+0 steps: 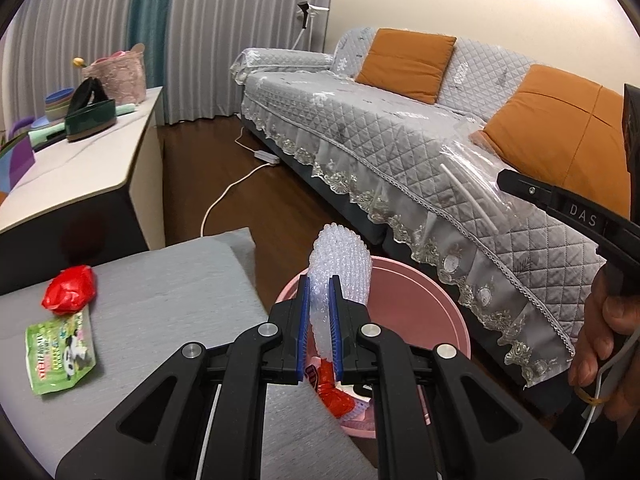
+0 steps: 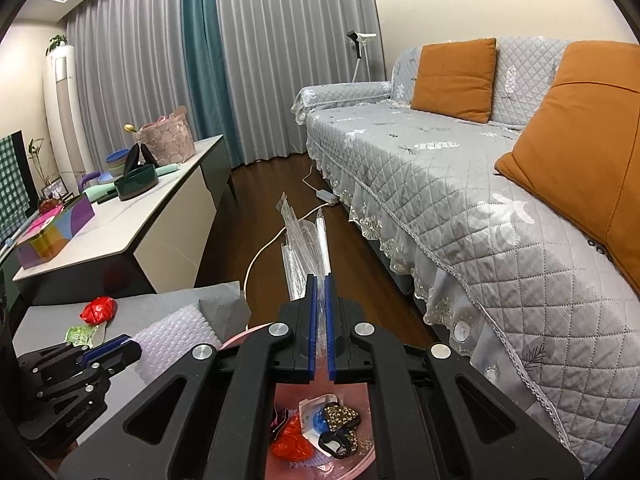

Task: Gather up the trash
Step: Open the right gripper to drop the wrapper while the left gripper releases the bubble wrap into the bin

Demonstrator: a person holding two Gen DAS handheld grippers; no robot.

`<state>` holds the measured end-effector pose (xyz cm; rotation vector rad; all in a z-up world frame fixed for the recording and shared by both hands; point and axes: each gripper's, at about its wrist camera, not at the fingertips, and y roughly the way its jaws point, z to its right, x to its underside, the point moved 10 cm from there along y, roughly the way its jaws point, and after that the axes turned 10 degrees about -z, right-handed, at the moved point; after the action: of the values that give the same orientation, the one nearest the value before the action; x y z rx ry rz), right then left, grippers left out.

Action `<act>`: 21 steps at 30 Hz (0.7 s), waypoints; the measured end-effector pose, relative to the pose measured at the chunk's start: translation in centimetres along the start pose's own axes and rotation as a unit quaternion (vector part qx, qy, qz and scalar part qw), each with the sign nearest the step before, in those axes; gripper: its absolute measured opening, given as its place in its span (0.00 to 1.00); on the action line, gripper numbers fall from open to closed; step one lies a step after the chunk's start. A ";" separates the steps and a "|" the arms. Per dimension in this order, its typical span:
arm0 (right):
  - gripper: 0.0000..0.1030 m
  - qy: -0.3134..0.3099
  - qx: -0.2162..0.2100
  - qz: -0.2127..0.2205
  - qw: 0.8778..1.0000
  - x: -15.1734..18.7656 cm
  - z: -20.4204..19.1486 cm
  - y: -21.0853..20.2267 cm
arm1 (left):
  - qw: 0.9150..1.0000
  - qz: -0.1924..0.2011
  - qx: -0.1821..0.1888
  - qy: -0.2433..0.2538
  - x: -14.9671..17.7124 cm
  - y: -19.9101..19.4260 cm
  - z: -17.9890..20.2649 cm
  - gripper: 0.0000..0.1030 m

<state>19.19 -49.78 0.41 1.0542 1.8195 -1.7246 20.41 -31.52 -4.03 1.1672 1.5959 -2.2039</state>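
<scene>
1. Already collected: the pink bin (image 1: 440, 304) sits on the floor between the grey tabletop (image 1: 168, 300) and the sofa (image 1: 400, 128). In the right wrist view its bottom holds several discarded bits, among them a red crumpled wrapper (image 2: 290, 446), a white and blue packet and a dark patterned piece.

2. In hand, left: the left claw (image 1: 319, 328) is nearly closed, its blue pads pinching a roll of bubble wrap (image 1: 340, 264). The roll stands up over the near rim of the bin, so I judge it about ready to be dropped in.

3. In hand, right: the right claw (image 2: 321, 332) is closed almost fully on a clear plastic package (image 2: 306, 240) with a white stick inside. It is held out ahead of the claw, above the floor and the far side of the bin, not yet released.

4. Still left on the tabletop: a red crumpled bag (image 1: 71, 290) and, touching it on the near side, a green snack pouch (image 1: 62, 354). Neither claw is near them.

5. Judgement: the task looks past halfway. Two pieces await release and two more need fetching.
</scene>
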 end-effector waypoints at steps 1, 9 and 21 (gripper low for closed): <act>0.05 -0.001 0.000 -0.001 1.000 0.0 0.0 0.1 | 1.000 0.000 0.000 0.000 0.0 0.1 0.1 0.09; 0.45 0.002 0.007 -0.009 1.000 0.5 0.3 0.7 | 1.000 -0.008 -0.009 -0.013 0.2 0.5 -0.4 0.40; 0.74 -0.008 0.008 -0.002 1.000 0.8 -1.5 0.4 | 0.998 0.004 -0.054 -0.024 2.0 -2.9 -3.7 0.75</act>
<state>19.29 -48.14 -0.26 1.0420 1.8024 -1.7472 19.24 -26.50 -3.71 1.0794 1.6653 -2.0962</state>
